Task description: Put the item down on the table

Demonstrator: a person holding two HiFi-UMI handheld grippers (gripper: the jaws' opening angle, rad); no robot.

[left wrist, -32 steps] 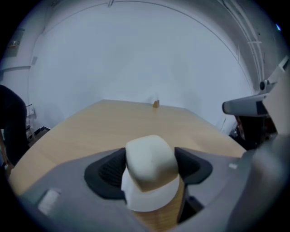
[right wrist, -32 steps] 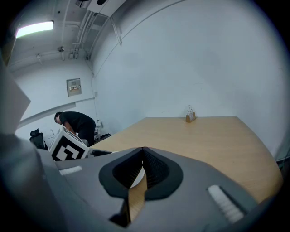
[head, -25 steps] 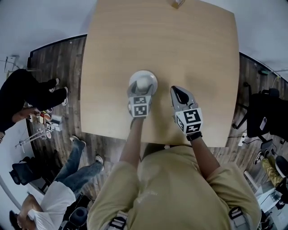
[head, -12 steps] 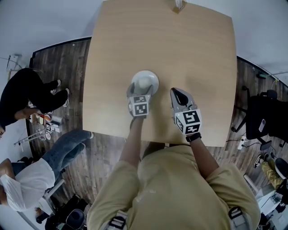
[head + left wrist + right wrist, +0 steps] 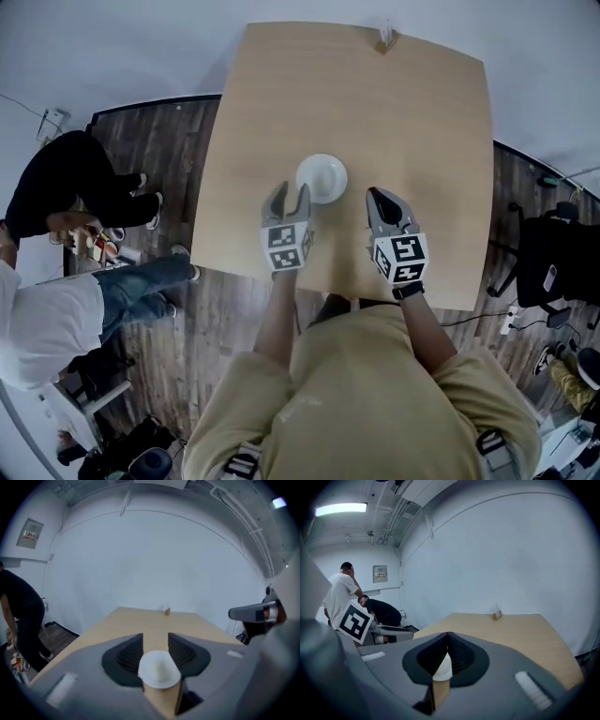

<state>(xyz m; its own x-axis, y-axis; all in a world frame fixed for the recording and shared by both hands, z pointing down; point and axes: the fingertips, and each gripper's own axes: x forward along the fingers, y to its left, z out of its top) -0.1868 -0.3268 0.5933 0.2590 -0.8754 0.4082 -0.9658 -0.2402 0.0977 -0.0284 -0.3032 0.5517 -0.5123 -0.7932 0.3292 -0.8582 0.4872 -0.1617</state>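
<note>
A white bowl-like item (image 5: 322, 178) rests on the wooden table (image 5: 394, 103), near its front middle. My left gripper (image 5: 289, 193) stands open just short of the item on the side nearest me, not touching it. In the left gripper view the item (image 5: 159, 669) shows through the gap between the spread jaws. My right gripper (image 5: 383, 200) hovers to the item's right, shut with nothing held. In the right gripper view only a white sliver of the item (image 5: 443, 667) peeks past the closed jaws.
A small holder (image 5: 385, 37) stands at the table's far edge. Left of the table, on the dark wood floor, are a person in black (image 5: 66, 178) and a person in a white shirt and jeans (image 5: 56, 319). A dark chair (image 5: 548, 253) sits to the right.
My left gripper was over the white item; it has let go, opened and drawn back toward me. The item stays on the table. The right gripper has barely moved.
</note>
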